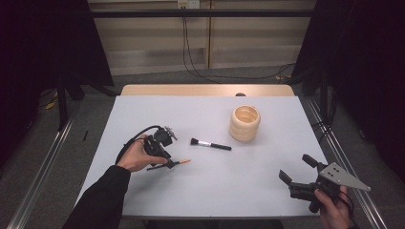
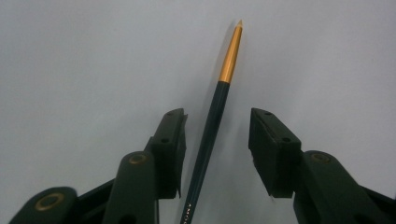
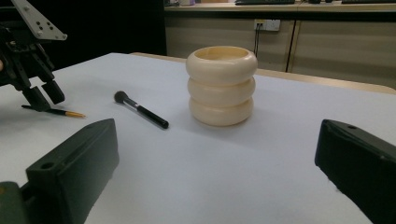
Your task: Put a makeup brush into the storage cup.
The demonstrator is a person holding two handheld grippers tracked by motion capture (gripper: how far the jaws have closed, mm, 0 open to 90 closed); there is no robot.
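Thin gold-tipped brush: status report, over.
Left gripper open, astride the thin brush lying on the table. Right gripper open, apart. Nothing in the way.

Thin brush's (image 2: 212,126) handle end leaves the lower edge.

I count one slim gold-tipped brush (image 2: 212,121), one black powder brush (image 1: 210,144), and one cream ribbed holder (image 1: 245,123) on my table (image 1: 143,114).

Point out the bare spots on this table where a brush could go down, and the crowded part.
Free: the table's far-left stretch beyond the left gripper, the near middle between both grippers, and the right side between the cream holder and the right gripper. Crowded: the centre-left, where the thin brush lies between the left gripper's jaws, with the black makeup brush close by.
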